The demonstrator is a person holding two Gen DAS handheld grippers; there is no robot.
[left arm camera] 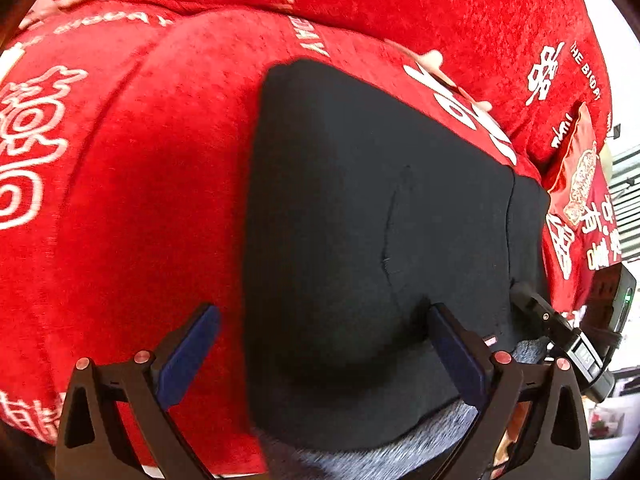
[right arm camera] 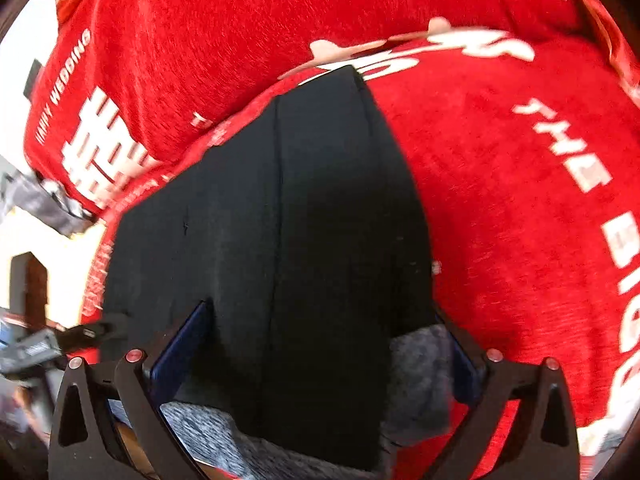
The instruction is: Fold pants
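The black pants (left arm camera: 360, 208) lie folded into a long flat stack on a red cover with white lettering (left arm camera: 140, 200). My left gripper (left arm camera: 322, 312) stands open over the stack's near left corner. One blue pad (left arm camera: 456, 352) rests on the black cloth and the other hangs over the red cover. In the right wrist view the same pants (right arm camera: 304, 220) run away from me, and my right gripper (right arm camera: 322, 312) is open astride their near end, pressing on nothing. Grey flecked fabric (right arm camera: 208, 428) shows under the near edge.
The red back cushion (left arm camera: 440, 8) rises just behind the pants. A red printed pillow (left arm camera: 580, 200) leans at the right end. Black body parts of the right gripper (left arm camera: 560, 328) show at the left wrist view's right edge. A pale wall and dark doorway (right arm camera: 34, 288) lie left.
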